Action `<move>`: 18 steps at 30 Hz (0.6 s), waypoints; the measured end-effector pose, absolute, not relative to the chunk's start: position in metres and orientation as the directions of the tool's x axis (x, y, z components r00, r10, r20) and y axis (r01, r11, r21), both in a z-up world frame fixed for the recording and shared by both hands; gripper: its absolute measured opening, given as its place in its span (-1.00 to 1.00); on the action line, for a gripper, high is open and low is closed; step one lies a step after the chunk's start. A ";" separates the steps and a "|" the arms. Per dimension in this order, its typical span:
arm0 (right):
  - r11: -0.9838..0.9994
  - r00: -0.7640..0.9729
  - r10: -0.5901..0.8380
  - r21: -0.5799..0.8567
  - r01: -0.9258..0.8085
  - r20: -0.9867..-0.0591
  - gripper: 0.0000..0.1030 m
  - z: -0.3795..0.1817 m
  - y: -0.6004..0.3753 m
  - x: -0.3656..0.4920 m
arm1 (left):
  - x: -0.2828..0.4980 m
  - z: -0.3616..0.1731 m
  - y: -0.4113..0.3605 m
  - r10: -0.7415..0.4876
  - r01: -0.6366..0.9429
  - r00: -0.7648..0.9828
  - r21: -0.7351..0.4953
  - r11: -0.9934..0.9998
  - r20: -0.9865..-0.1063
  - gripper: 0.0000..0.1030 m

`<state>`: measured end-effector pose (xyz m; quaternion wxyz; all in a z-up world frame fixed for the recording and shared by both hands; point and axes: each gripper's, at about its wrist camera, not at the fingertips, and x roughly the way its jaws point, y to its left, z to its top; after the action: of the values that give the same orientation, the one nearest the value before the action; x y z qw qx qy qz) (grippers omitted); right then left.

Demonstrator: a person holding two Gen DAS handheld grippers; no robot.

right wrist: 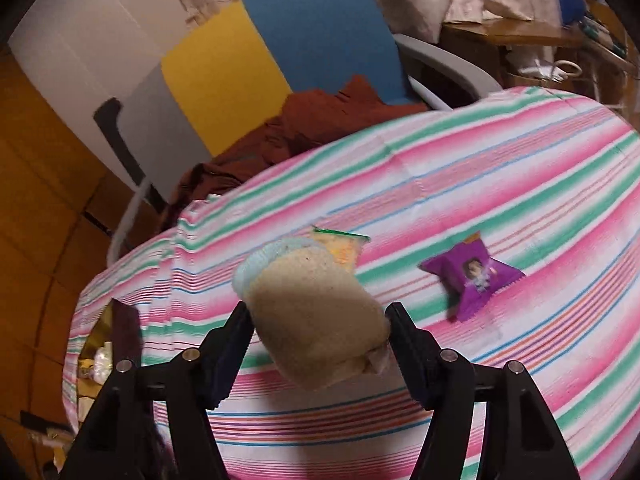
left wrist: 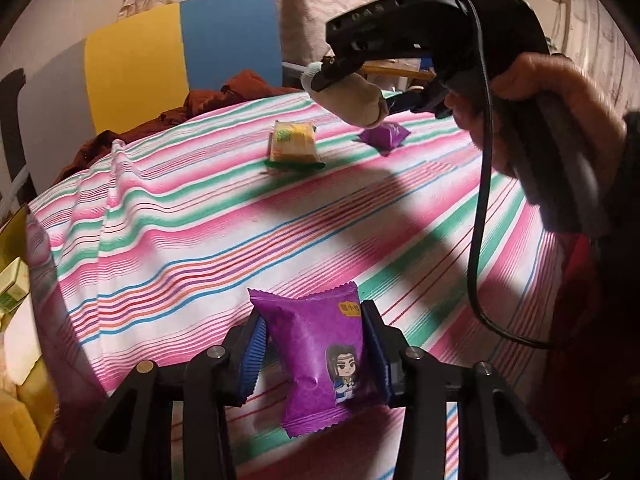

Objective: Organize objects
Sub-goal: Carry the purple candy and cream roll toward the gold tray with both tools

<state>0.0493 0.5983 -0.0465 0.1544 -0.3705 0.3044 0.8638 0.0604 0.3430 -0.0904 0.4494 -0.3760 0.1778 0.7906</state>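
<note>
My left gripper [left wrist: 316,348] is shut on a purple snack packet [left wrist: 320,360] with a cartoon figure, held just above the striped cloth [left wrist: 200,220]. My right gripper [right wrist: 320,328] is shut on a rolled beige sock [right wrist: 316,316] with a pale blue cuff, lifted over the table. From the left wrist view that sock [left wrist: 352,100] hangs from the right gripper [left wrist: 340,76] high at the back, with a hand [left wrist: 540,120] on its handle. A yellow and green snack packet [left wrist: 294,144] [right wrist: 344,250] and a second purple packet [left wrist: 384,136] [right wrist: 472,276] lie on the cloth.
A chair with a yellow and blue back [right wrist: 272,48] stands behind the table, with brown cloth [right wrist: 304,124] heaped on its seat. The table's left edge drops to a yellow box [left wrist: 16,280] holding small items. A black cable [left wrist: 480,220] hangs from the right gripper. A wooden desk [right wrist: 520,36] sits at the far right.
</note>
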 end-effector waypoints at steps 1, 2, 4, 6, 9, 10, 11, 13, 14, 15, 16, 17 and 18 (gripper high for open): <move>-0.773 -0.688 0.036 0.416 -0.479 -0.725 0.31 -0.045 0.596 0.047 | 0.060 -0.084 0.339 0.583 -0.840 -0.322 -0.059 -0.539 -0.746 -0.13; -0.779 -0.699 0.030 0.421 -0.464 -0.715 0.32 -0.043 0.593 0.046 | 0.059 -0.080 0.338 0.587 -0.838 -0.329 -0.058 -0.543 -0.740 -0.13; -0.788 -0.705 0.022 0.421 -0.449 -0.709 0.32 -0.041 0.590 0.045 | 0.058 -0.067 0.330 0.599 -0.832 -0.350 -0.055 -0.552 -0.720 -0.13; -0.796 -0.707 0.012 0.421 -0.435 -0.707 0.31 -0.040 0.585 0.044 | 0.057 -0.053 0.320 0.607 -0.822 -0.372 -0.054 -0.567 -0.702 -0.13; -0.803 -0.704 -0.002 0.420 -0.422 -0.710 0.31 -0.041 0.578 0.040 | 0.052 -0.037 0.306 0.606 -0.803 -0.406 -0.050 -0.595 -0.683 -0.13; -0.805 -0.702 -0.007 0.420 -0.419 -0.712 0.31 -0.042 0.576 0.039 | 0.049 -0.032 0.302 0.602 -0.794 -0.419 -0.048 -0.607 -0.679 -0.13; -0.809 -0.699 -0.015 0.419 -0.412 -0.715 0.31 -0.042 0.572 0.038 | 0.047 -0.027 0.296 0.598 -0.785 -0.432 -0.046 -0.618 -0.676 -0.13; -0.821 -0.692 -0.023 0.408 -0.399 -0.722 0.31 -0.041 0.564 0.035 | 0.044 -0.020 0.287 0.589 -0.768 -0.453 -0.043 -0.639 -0.669 -0.13; -0.825 -0.689 -0.031 0.408 -0.391 -0.724 0.31 -0.041 0.559 0.034 | 0.043 -0.017 0.281 0.583 -0.758 -0.465 -0.041 -0.651 -0.667 -0.13; -0.829 -0.687 -0.038 0.407 -0.384 -0.725 0.31 -0.039 0.554 0.033 | 0.041 -0.014 0.274 0.578 -0.749 -0.476 -0.040 -0.662 -0.663 -0.13; -0.832 -0.688 -0.042 0.406 -0.378 -0.725 0.31 -0.038 0.550 0.033 | 0.039 -0.011 0.268 0.574 -0.739 -0.486 -0.041 -0.673 -0.658 -0.13; -0.835 -0.689 -0.049 0.408 -0.369 -0.723 0.31 -0.036 0.545 0.033 | 0.036 -0.009 0.262 0.568 -0.728 -0.497 -0.041 -0.685 -0.656 -0.13; -0.838 -0.691 -0.056 0.411 -0.360 -0.721 0.31 -0.034 0.540 0.033 | 0.034 -0.008 0.258 0.563 -0.720 -0.506 -0.041 -0.693 -0.653 -0.13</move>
<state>0.0329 0.5398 -0.0343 0.0864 -0.3837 0.2715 0.8784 0.0335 0.2578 -0.0079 0.3731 -0.3283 0.1189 0.8596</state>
